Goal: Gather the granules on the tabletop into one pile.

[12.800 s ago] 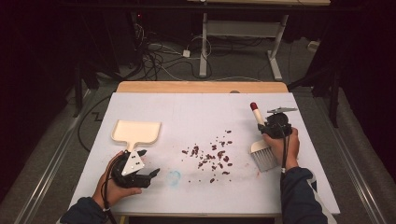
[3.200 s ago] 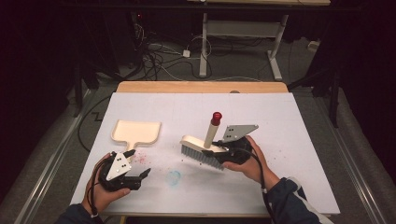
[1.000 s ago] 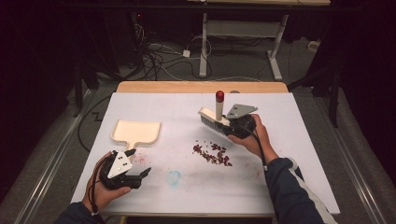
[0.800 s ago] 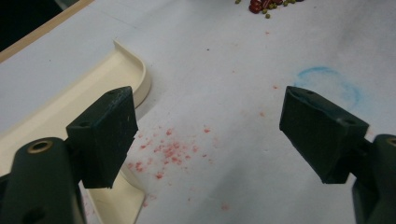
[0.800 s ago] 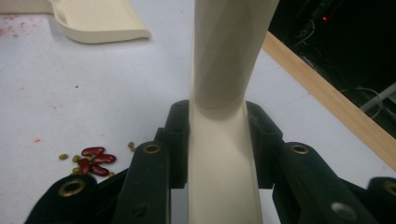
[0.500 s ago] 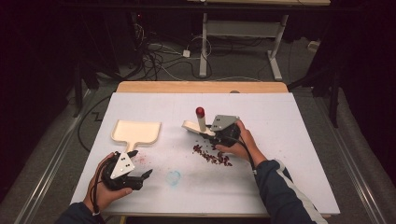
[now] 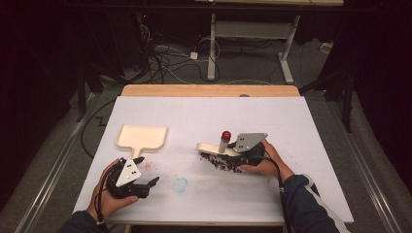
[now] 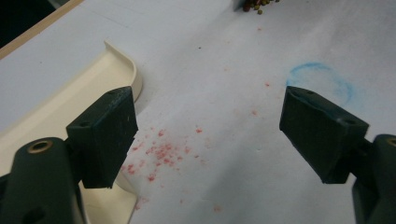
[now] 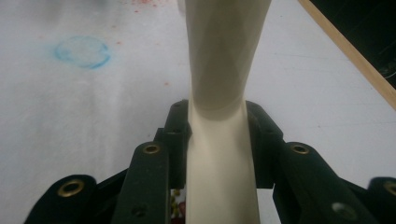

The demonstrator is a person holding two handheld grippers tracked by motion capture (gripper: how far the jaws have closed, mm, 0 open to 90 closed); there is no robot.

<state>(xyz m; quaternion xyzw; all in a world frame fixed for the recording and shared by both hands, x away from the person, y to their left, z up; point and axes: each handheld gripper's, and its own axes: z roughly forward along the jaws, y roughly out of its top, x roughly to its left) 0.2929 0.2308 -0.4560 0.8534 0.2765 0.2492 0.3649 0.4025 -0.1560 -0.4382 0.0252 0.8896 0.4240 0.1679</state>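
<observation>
Resting low on the counter (image 7: 301,121), left claw (image 7: 145,184): released, jaws set wide apart with nothing between them, held in the person's left hand (image 7: 108,194) near the front left edge.
Dustpan (image 7: 142,138): cream, flat on the white counter just beyond the left claw; in the left gripper view its curved rim (image 8: 122,63) sits beside the left jaw.
Red specks (image 8: 161,151): a thin scatter of fine red crumbs on the counter between the left claw's jaws, close to the dustpan's handle.
Blue ring (image 7: 180,184): a faint blue circle drawn on the counter, between the two claws, nearer the left one.
Debris pile (image 7: 221,164): dark red bits gathered in a small heap at the centre of the counter, under the brush head.
Brush (image 7: 216,148): cream, with a red knob (image 7: 226,135) on its upright end, its head touching the pile.
Right claw (image 7: 241,156): clenched on the brush's cream handle (image 9: 219,140), jaws pressed to both sides of it; the right hand (image 7: 265,162) holds it right of the pile.
</observation>
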